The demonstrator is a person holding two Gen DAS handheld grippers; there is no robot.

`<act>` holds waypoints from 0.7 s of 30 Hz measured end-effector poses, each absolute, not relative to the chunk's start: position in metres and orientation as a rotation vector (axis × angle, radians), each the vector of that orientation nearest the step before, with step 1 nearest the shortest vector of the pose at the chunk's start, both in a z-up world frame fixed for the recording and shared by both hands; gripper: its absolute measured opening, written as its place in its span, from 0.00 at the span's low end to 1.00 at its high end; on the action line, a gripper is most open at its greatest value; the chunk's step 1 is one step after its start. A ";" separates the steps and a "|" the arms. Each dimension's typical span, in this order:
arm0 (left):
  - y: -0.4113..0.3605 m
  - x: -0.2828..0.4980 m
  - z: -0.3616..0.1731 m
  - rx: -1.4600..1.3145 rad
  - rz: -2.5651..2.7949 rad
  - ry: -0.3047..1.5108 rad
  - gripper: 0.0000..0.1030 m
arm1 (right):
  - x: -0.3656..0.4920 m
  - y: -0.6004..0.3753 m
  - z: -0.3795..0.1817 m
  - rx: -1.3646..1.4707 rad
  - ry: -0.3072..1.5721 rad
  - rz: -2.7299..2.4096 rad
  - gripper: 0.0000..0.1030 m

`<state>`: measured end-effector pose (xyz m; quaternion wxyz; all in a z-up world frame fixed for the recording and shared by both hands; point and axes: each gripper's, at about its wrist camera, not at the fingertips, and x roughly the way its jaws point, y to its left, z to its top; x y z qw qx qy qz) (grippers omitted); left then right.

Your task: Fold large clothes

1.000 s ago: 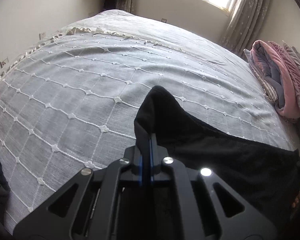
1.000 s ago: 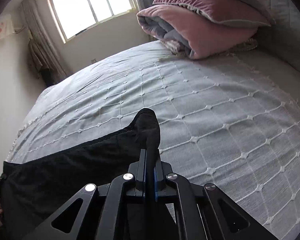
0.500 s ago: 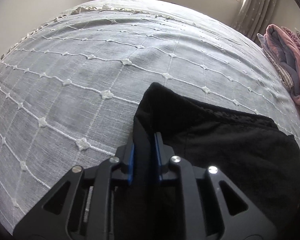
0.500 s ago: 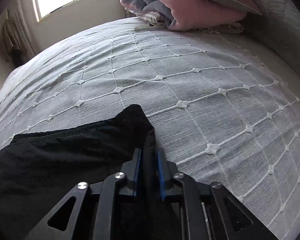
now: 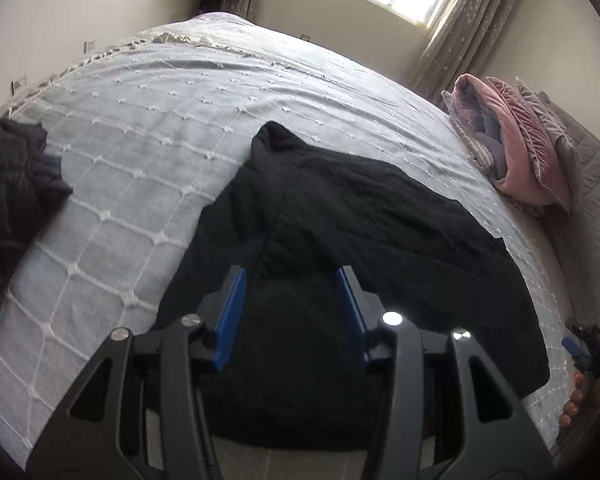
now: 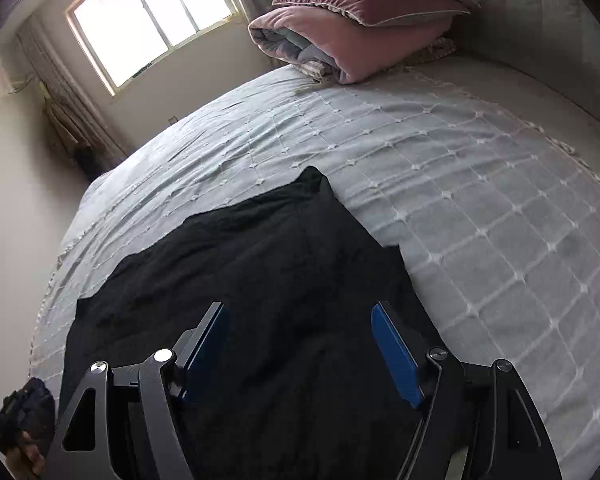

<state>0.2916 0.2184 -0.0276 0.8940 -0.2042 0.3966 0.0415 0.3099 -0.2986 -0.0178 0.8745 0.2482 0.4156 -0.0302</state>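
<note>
A large black garment [image 5: 372,240] [image 6: 260,272] lies spread flat on the grey quilted bedspread [image 5: 140,152] [image 6: 480,200], its two far corners pointing away from me. My left gripper [image 5: 290,280] hovers over the garment's near left part; its jaws are opening and the blue pads press on nothing. My right gripper [image 6: 298,316] hangs above the near right part, jaws opening wide, with only cloth lying below them. At the right edge of the left wrist view the other gripper and a hand [image 5: 580,360] show.
A folded pink and grey quilt with pillows [image 5: 516,144] [image 6: 360,28] is stacked at the bed's head. A pile of dark clothes [image 5: 8,184] sits at the bed's left edge. A window [image 6: 152,20] and curtains stand behind the bed.
Both grippers let go of the black garment's corners and drew back toward the near edge. The corners now lie flat on the bed, and both sets of jaws have spread apart.
</note>
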 end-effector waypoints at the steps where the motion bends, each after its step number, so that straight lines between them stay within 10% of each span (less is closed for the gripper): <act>1: 0.217 0.285 -0.032 -0.424 0.083 0.835 0.47 | 0.294 -0.297 -0.017 0.540 0.862 -0.061 0.72; 21: 0.221 0.267 -0.092 -0.341 0.263 0.923 0.41 | 0.271 -0.253 -0.108 0.327 0.991 -0.126 0.73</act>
